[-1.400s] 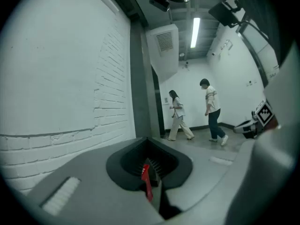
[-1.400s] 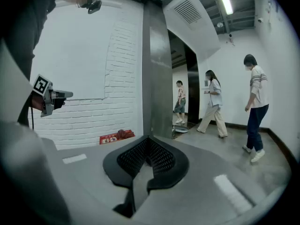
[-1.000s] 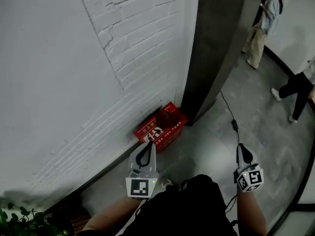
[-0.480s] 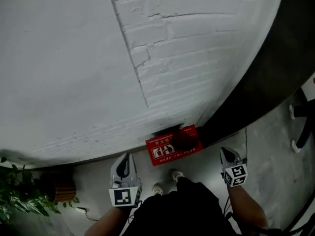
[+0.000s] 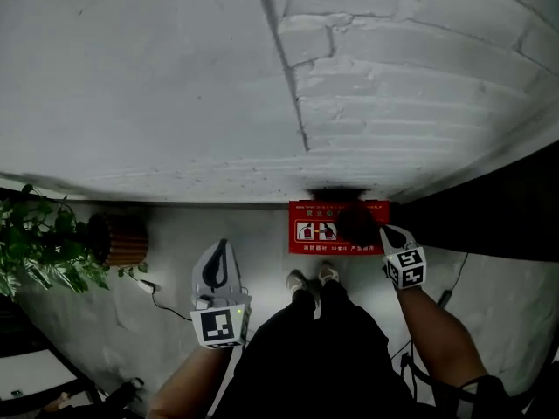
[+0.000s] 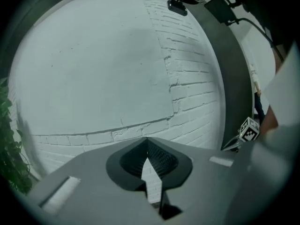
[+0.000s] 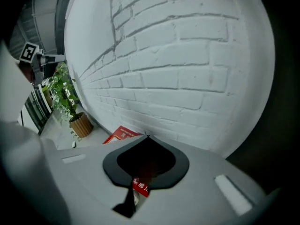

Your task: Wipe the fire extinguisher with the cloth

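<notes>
Change: our view now drops straight down the white brick wall [image 5: 175,77]. The red box [image 5: 319,230] sits at its foot just past our shoes [image 5: 313,278], whereas a second ago it lay further ahead.
Right tool: the right tool [image 5: 388,231] has swung down and forward to the box's right end, and its tip is now just beside the extinguisher. Its jaws are closed with nothing between them.
Left tool: the left tool [image 5: 222,250] hangs over the floor [image 5: 262,234] left of the box, well apart from it, tip toward the wall. It is also closed and empty.
Fire extinguisher: the fire extinguisher [image 5: 355,223] shows as a dark red shape in the box's right half, against the wall.
Cloth: we see no cloth in any of the 3 views.
Meaning: we judge that we have only just arrived. Wiping has not begun, and neither of the 2 tools carries anything to wipe with.
Pose: the left arm [image 5: 188,382] and right arm [image 5: 432,330] both reach forward from our body, the right one nearer the box.
</notes>
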